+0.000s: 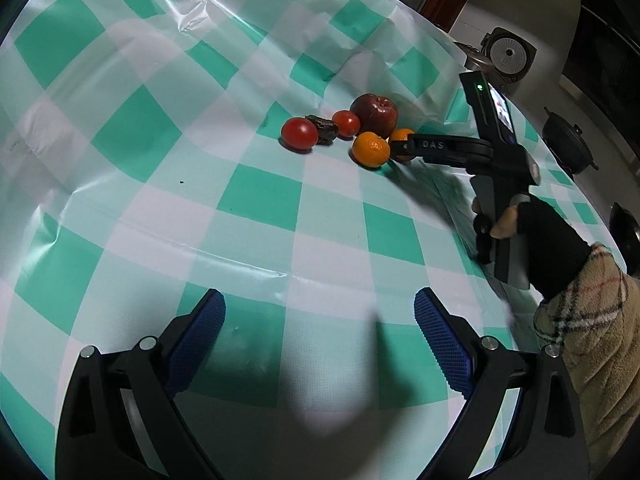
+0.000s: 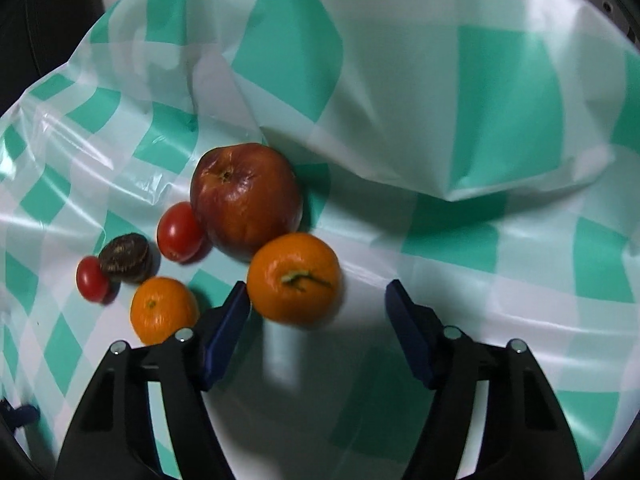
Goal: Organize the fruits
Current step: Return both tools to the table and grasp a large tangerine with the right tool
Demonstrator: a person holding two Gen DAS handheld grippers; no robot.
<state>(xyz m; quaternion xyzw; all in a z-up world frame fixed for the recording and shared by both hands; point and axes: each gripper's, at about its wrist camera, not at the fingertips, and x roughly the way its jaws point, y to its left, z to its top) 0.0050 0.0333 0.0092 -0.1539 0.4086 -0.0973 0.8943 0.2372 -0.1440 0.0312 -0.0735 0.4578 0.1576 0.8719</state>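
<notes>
Fruits (image 2: 244,196) clustered on tablecloth (image 2: 480,128), right gripper (image 2: 316,308) beside them

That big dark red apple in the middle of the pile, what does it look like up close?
The apple is the largest fruit in the cluster, deep red shading to brownish, with glossy, slightly wrinkled skin that looks past its best. Its stem hollow faces up, tipped a little to one side. It sits on the green-and-white checked tablecloth, with a small tomato close against one side and a mandarin close in front. Neither gripper touches it.

The right claw (image 1: 394,148) bears raised letters "DAS".
</notes>
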